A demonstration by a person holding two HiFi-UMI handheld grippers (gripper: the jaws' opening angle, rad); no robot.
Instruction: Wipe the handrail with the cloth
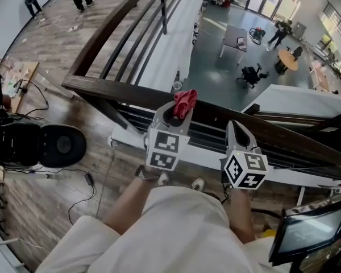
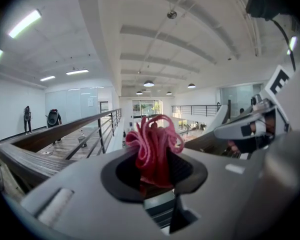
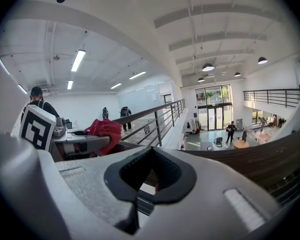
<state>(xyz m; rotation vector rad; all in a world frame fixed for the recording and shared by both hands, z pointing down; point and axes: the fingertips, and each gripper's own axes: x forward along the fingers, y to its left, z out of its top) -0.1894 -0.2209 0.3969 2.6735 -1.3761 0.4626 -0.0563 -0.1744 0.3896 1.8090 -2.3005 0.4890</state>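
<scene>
Where the left tool [image 1: 178,111] clamps it, the cloth [image 1: 185,102] bunches into a crumpled red-pink tuft of loose folds that sticks up past the jaws. It sits right over the dark wooden handrail [image 1: 111,89], seemingly just above the top face, though contact is hard to judge from the head view. Just beside it to the right, the right tool [image 1: 237,131] has its jaws together with nothing between them, likewise held at the rail
</scene>
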